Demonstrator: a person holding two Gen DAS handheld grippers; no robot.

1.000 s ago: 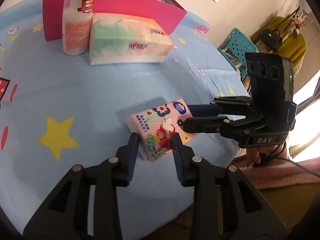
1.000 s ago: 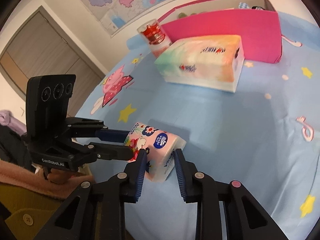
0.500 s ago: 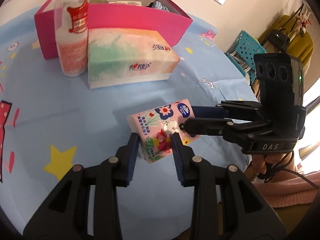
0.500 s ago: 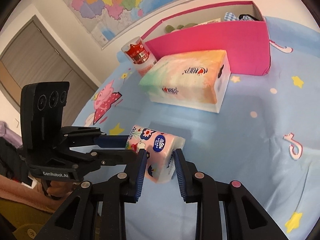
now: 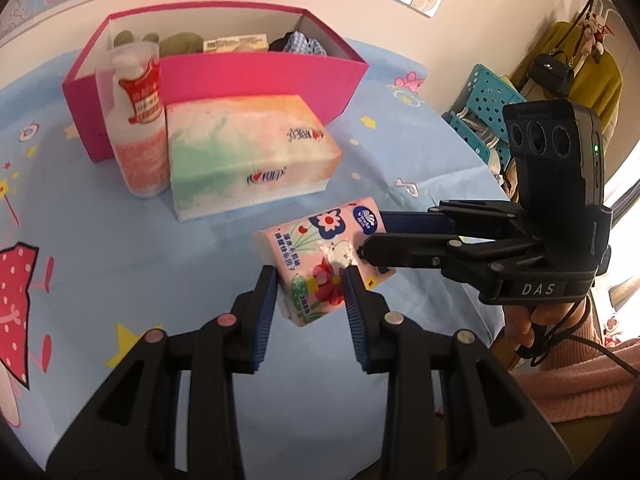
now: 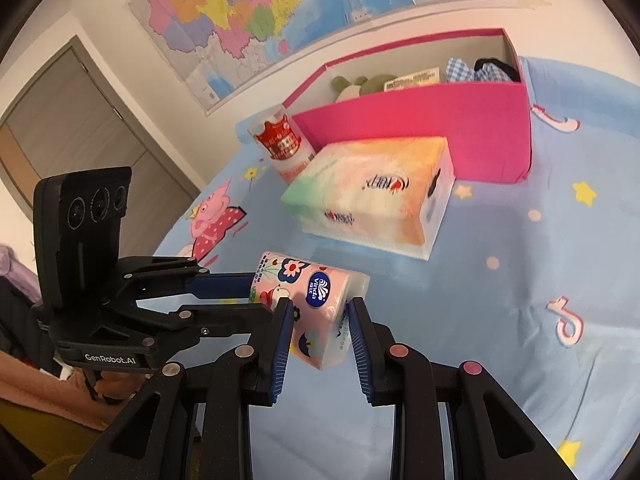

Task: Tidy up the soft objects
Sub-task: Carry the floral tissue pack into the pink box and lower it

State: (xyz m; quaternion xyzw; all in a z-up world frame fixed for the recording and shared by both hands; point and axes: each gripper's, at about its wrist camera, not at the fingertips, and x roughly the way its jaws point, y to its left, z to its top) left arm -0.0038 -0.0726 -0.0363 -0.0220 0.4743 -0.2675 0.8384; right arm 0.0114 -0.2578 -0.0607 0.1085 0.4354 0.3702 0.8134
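Both tongs clamp one pack [image 5: 320, 264] from crossing sides, the left tongs [image 5: 310, 280] reaching forward, the right tongs [image 6: 320, 312] at right angles, and the pack seems lifted off the tabletop, though that is hard to confirm.

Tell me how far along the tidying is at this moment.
Partly done. The pink box already holds a green plush, a checked cloth and a flat packet. In hand: the left gripper and right gripper both clamp the floral tissue pack. Left outside: the large tissue pack and the cylinder.
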